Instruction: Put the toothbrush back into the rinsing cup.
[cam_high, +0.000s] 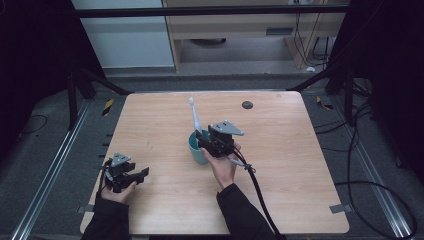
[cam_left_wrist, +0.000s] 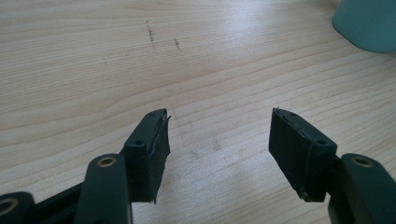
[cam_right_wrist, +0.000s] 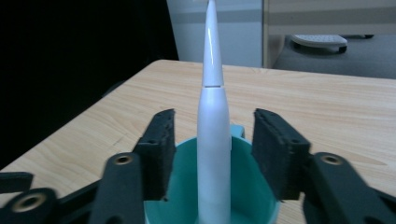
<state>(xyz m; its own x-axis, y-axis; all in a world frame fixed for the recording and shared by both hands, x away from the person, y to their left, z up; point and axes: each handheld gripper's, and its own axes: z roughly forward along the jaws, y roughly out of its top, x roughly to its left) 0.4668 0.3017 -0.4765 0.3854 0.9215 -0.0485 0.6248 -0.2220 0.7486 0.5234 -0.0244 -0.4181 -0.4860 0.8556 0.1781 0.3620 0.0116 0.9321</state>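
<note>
Right tongs (cam_right_wrist: 212, 154), near the desk's (cam_high: 300, 200) middle: we see the jaws apart, flanking the white toothbrush (cam_right_wrist: 213, 140) without touching it. The toothbrush stands upright in the teal cup (cam_high: 196, 147), its head rising above the rim. Left tongs (cam_left_wrist: 219, 140), near the desk's front left corner: jaws apart over bare wood, with the cup well off to one side. A dark round mark (cam_high: 247, 105) lies near the far edge.
</note>
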